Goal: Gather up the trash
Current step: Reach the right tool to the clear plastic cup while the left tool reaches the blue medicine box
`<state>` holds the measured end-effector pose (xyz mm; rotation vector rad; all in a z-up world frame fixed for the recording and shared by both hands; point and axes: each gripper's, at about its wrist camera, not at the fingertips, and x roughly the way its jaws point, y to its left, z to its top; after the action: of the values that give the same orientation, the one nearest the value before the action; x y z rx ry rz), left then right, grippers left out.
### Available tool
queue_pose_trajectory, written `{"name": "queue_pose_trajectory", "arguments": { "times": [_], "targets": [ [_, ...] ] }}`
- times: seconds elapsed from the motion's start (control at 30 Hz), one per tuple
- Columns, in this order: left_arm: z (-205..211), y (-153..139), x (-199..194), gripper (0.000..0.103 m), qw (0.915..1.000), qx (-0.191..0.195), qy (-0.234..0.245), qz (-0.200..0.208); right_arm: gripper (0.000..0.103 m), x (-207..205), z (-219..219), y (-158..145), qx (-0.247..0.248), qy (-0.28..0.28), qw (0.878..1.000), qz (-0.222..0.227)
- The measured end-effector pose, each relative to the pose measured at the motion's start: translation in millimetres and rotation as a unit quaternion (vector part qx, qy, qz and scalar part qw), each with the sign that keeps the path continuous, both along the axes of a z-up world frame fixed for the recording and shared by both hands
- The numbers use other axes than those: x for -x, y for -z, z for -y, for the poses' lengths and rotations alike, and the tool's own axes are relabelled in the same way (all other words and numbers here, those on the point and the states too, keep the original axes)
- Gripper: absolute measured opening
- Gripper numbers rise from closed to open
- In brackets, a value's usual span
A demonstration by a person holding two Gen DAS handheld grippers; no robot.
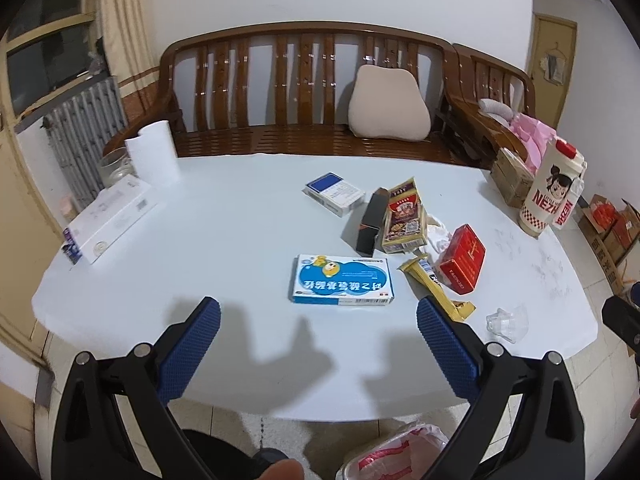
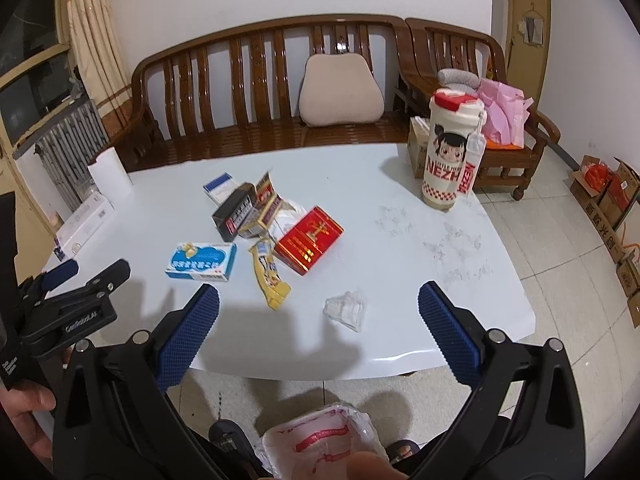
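Trash lies on the white table (image 1: 200, 248): a blue medicine box (image 1: 342, 279) (image 2: 201, 261), a red box (image 1: 462, 259) (image 2: 309, 239), a yellow wrapper (image 1: 436, 285) (image 2: 270, 276), a black box (image 1: 372, 222) (image 2: 233, 216), a gold packet (image 1: 404, 216), a blue-and-white box (image 1: 335, 193) and a clear plastic piece (image 1: 507, 322) (image 2: 346, 308). My left gripper (image 1: 319, 316) hangs open just short of the blue medicine box. My right gripper (image 2: 319, 302) is open over the table's near edge, close to the clear plastic. A bag-lined bin (image 2: 320, 440) sits on the floor below.
A tall Nezha cup (image 2: 450, 152) and a carton stand at the table's far right. A paper roll (image 1: 154, 152), a jar and a long white box (image 1: 108, 220) line the left side. Wooden benches with a cushion (image 1: 388, 108) stand behind. Cartons sit on the floor right.
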<state>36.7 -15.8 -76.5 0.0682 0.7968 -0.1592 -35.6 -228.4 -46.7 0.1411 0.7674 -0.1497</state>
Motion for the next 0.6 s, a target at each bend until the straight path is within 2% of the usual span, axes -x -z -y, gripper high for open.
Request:
{"name": "queue_pose_trajectory", "arguments": {
  "times": [0.17, 0.3, 0.4, 0.5, 0.6],
  "targets": [
    [6, 16, -22, 0.096, 0.9996, 0.007, 0.026, -0.012, 0.098, -8, 4, 18, -0.005, 0.001, 1.000, -0.023],
    [12, 23, -44, 0.096, 0.9972, -0.016, 0.073, -0.005, 0.098, -15, 8, 29, -0.007, 0.004, 0.999, -0.038],
    [17, 29, -63, 0.096, 0.9910, -0.035, 0.130, -0.003, 0.098, -20, 10, 35, -0.006, 0.005, 0.999, -0.047],
    [22, 37, -78, 0.096, 0.9813, -0.060, 0.183, 0.002, 0.098, -25, 12, 45, -0.006, 0.011, 0.998, -0.058],
    [28, 47, -90, 0.096, 0.9728, -0.080, 0.217, 0.010, 0.098, -31, 15, 57, -0.012, 0.018, 0.997, -0.073]
  ]
}}
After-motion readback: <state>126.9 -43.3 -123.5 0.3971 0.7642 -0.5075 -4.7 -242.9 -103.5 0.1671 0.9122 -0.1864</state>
